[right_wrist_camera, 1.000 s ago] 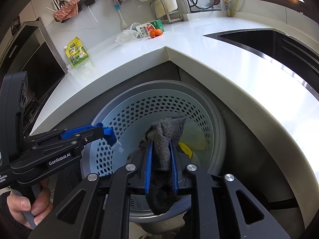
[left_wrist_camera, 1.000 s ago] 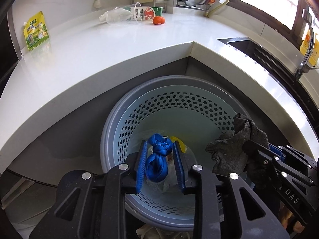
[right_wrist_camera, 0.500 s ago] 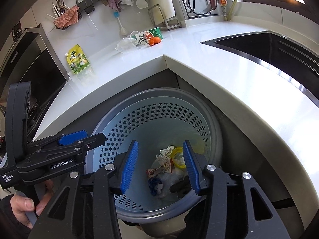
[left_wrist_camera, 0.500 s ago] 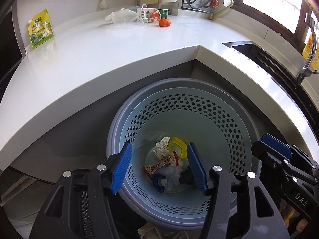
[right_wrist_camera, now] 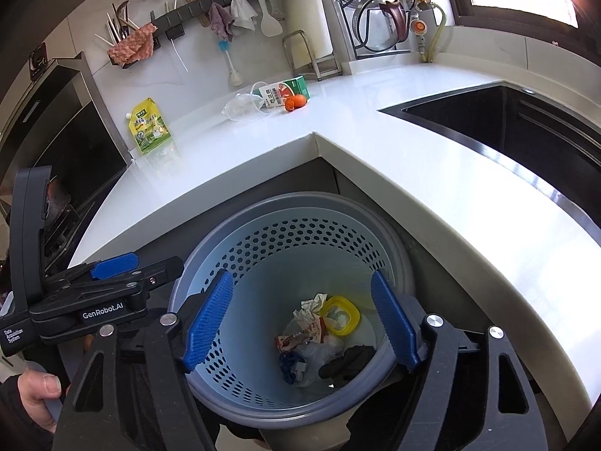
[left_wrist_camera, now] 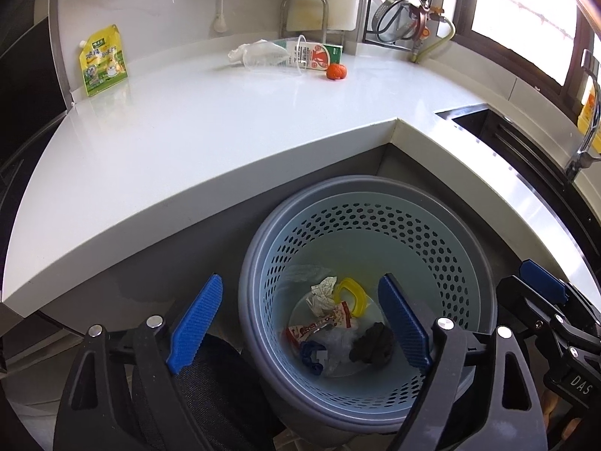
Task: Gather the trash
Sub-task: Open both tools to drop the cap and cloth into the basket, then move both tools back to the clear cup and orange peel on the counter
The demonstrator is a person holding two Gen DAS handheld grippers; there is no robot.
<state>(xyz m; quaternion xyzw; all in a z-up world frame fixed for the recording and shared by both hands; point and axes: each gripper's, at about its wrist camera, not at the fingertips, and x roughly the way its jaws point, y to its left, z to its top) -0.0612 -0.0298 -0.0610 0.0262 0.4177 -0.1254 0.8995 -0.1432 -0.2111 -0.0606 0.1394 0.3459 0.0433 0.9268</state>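
Your left hand-held gripper (left_wrist_camera: pixel 300 323) and right hand-held gripper (right_wrist_camera: pixel 300 323) are opening, empty, the dark rag (left_wrist_camera: pixel 373 344) and blue knot (left_wrist_camera: pixel 311 353) now dropped in the bin (left_wrist_camera: pixel 259 270); more litter waits at the surface's (left_wrist_camera: pixel 188 143) far edge.

Legible markings: two noted.
We read "GenRobot.AI" and "Data Acquisition System" on the left gripper (right_wrist_camera: pixel 112 293) body; "DAS" on the right gripper (left_wrist_camera: pixel 563 323) body. Carton and pouch print is illegible.

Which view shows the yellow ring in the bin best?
Right wrist: the yellow ring lies whole and unobstructed on the bin floor, its white centre visible. Left wrist shows the same ring more edge-on, partly behind the red-and-white wrapper.
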